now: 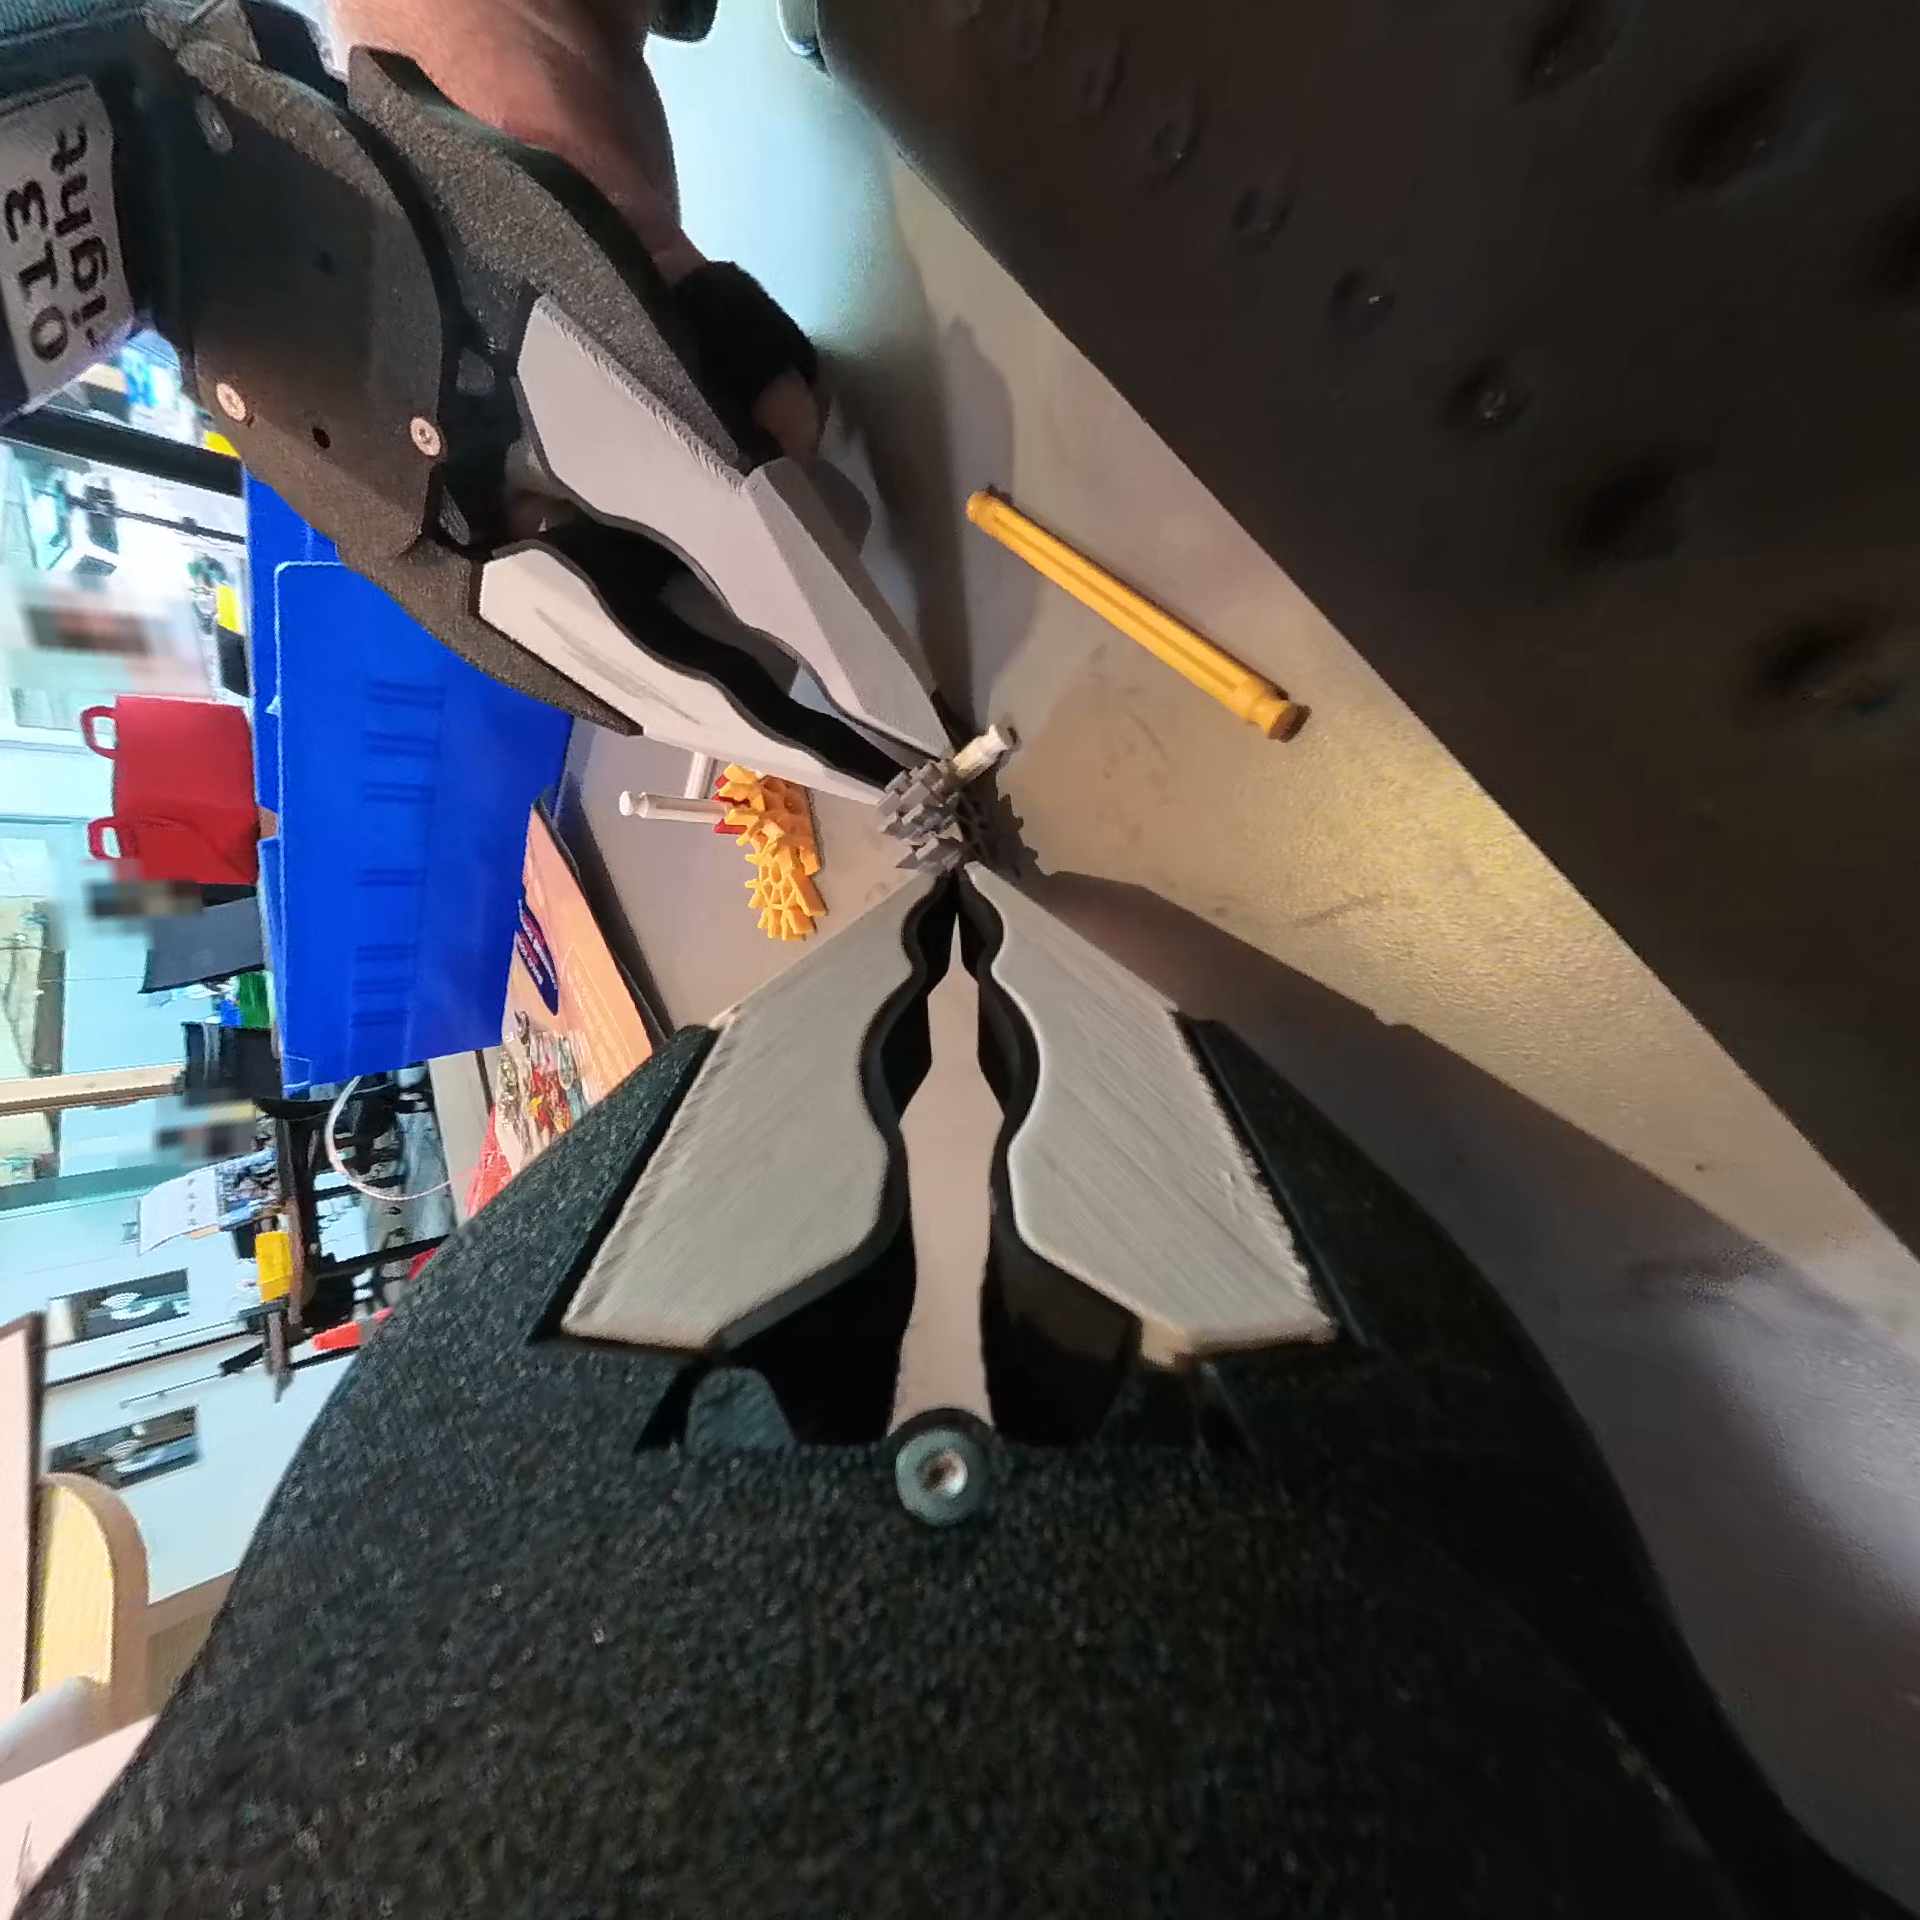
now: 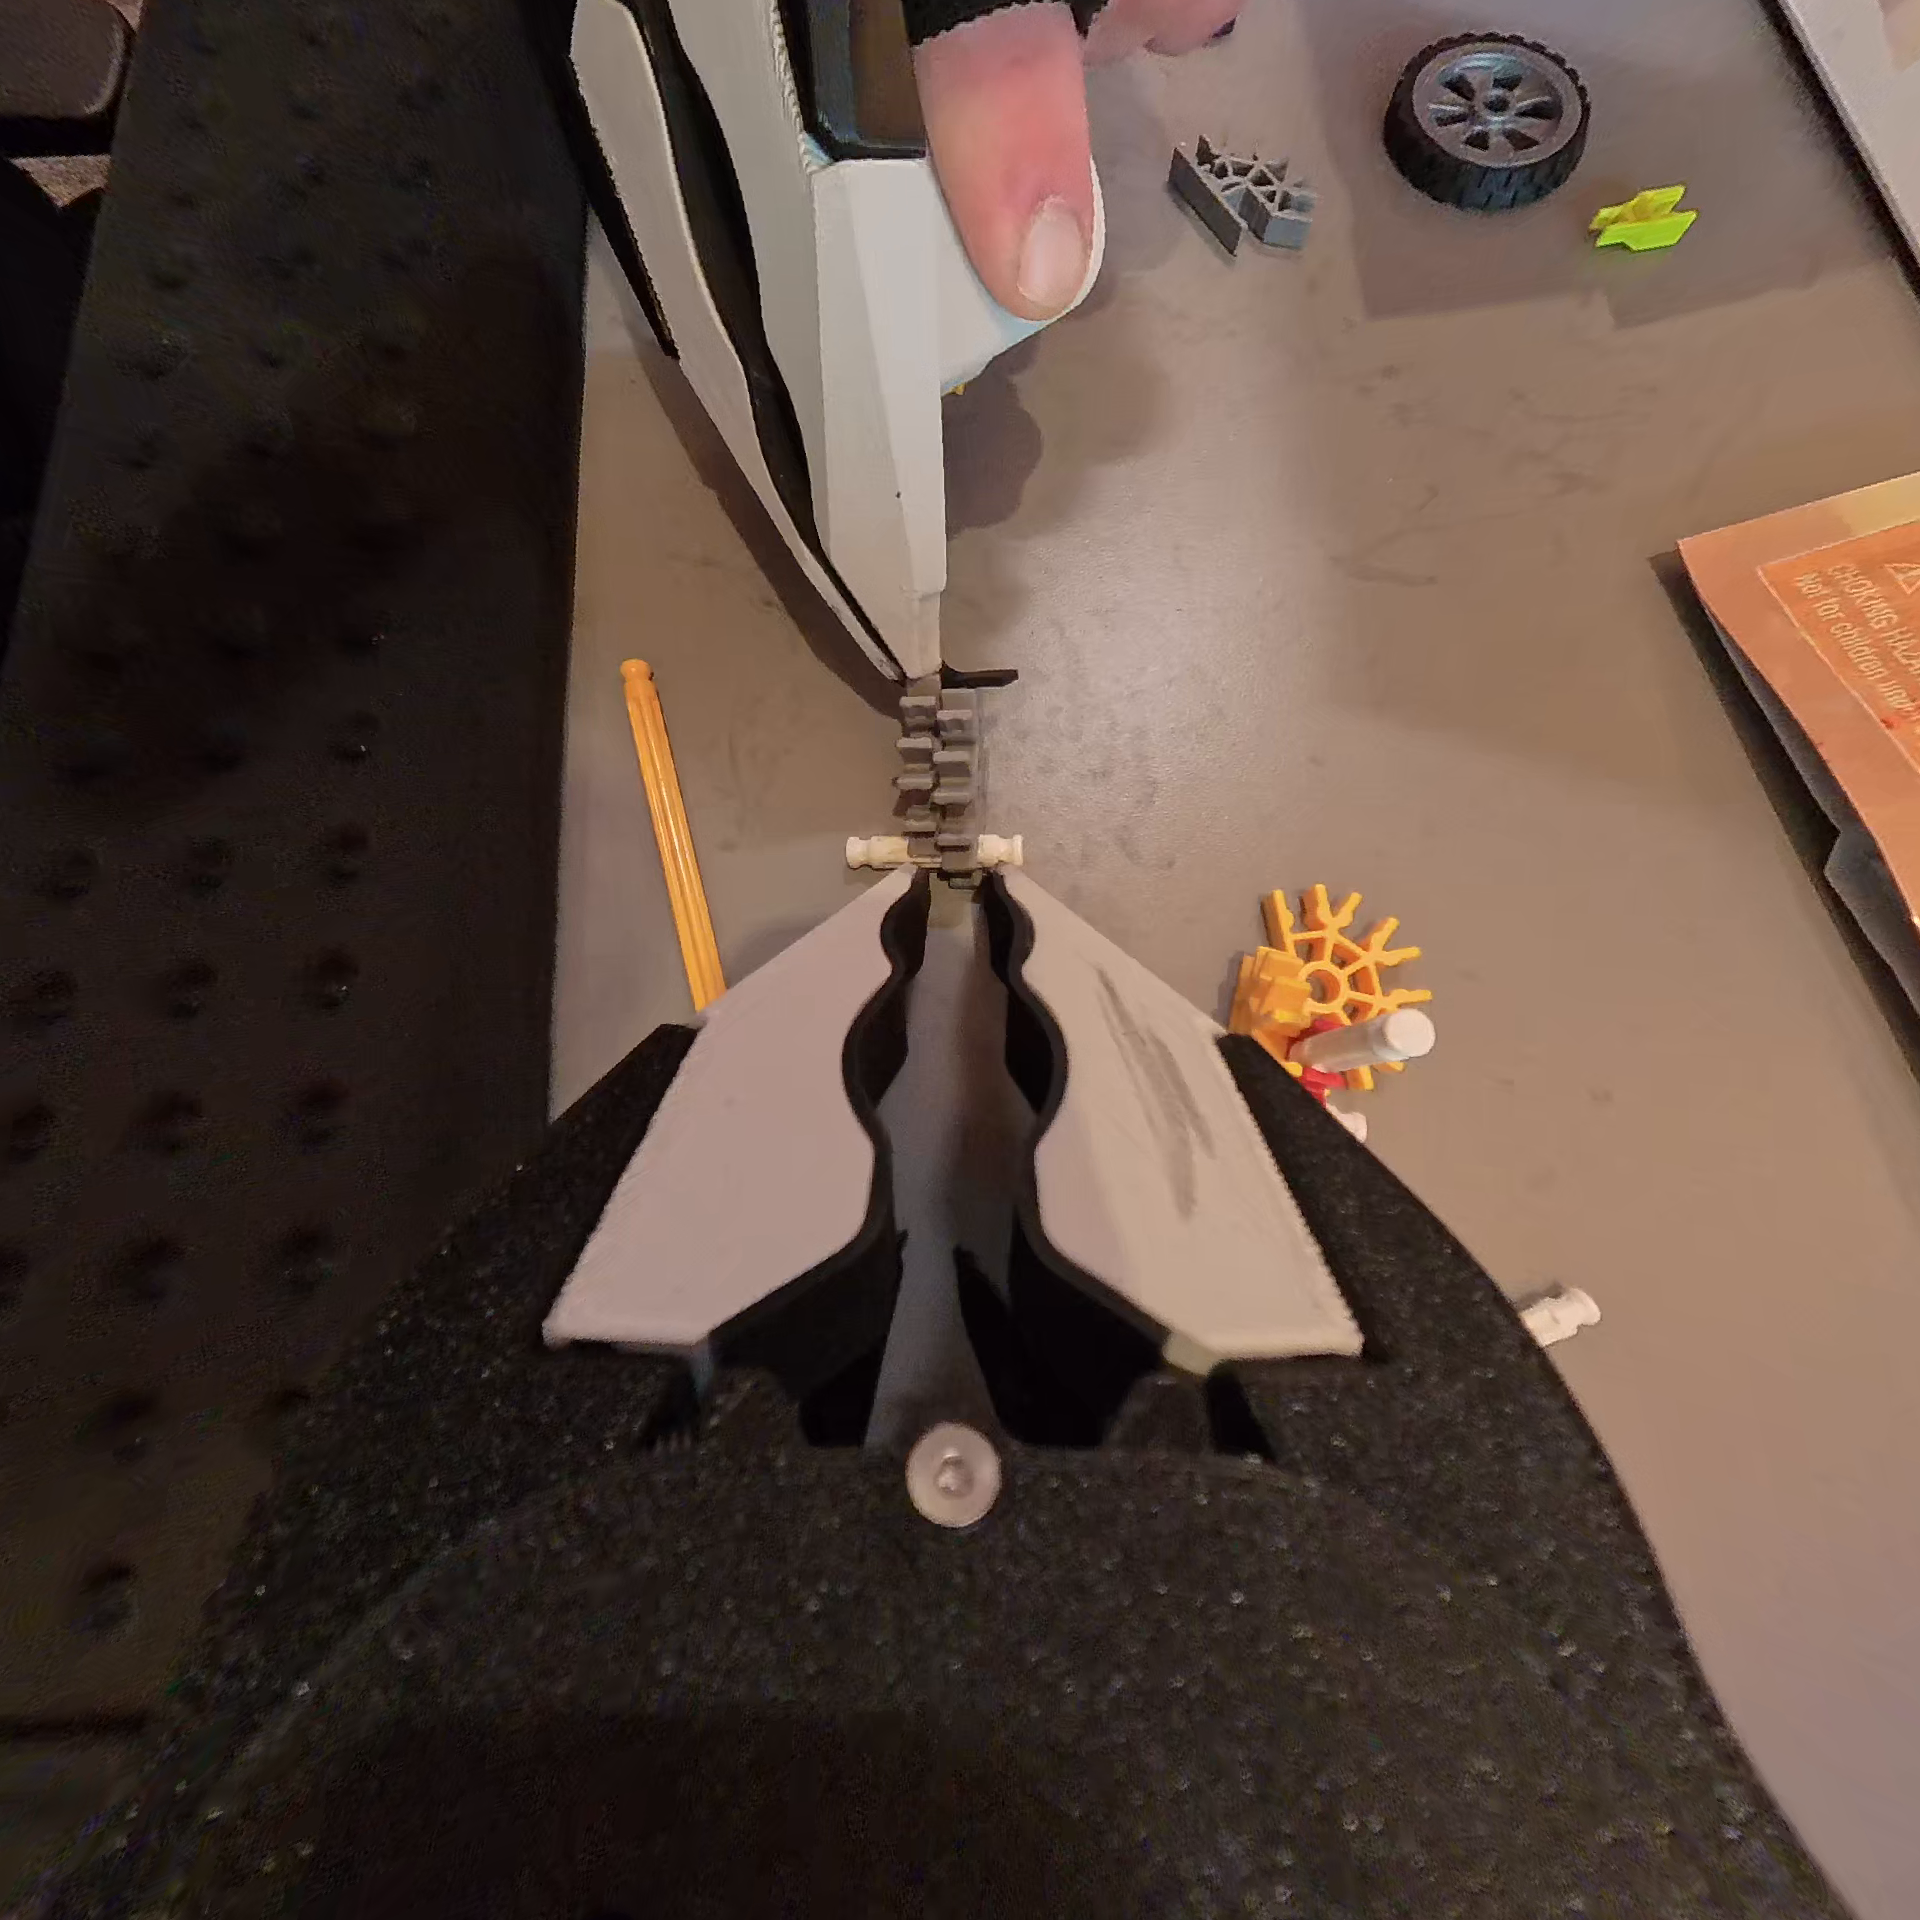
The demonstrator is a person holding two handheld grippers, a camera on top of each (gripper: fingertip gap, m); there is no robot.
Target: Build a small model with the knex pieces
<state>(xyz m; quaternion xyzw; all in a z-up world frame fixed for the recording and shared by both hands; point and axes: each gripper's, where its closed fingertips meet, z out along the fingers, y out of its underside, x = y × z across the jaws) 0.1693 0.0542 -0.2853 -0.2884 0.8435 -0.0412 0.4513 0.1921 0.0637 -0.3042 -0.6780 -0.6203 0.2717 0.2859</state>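
A stack of grey snap-together connectors [image 2: 940, 764] with a short white rod [image 2: 868, 852] through its near end is held above the grey table [image 2: 1299, 644]. My right gripper [image 2: 951, 885] is shut on the rod end of the stack. My left gripper [image 1: 958, 875] is shut on the stack's other end [image 1: 925, 826]; in the right wrist view it comes down from the top [image 2: 928, 673], with a person's thumb [image 2: 1013, 177] on it. The right gripper [image 1: 935, 750] reaches in from the upper left in the left wrist view, where the white rod [image 1: 982, 748] pokes out past its tips.
A long yellow rod [image 2: 670, 831] lies by a black dimpled mat [image 2: 260, 727]. Yellow connectors with a white rod and a red piece [image 2: 1330, 992] lie to the right. Farther off are a toy wheel [image 2: 1488, 120], a grey connector [image 2: 1242, 192], a green piece [image 2: 1642, 218], an orange booklet [image 2: 1829, 644] and a blue bin [image 1: 395, 810]. Both grippers' tips are close together, under 4 cm apart. Left tips and right tips are each some 20 cm from the toy wheel [image 2: 1488, 120].
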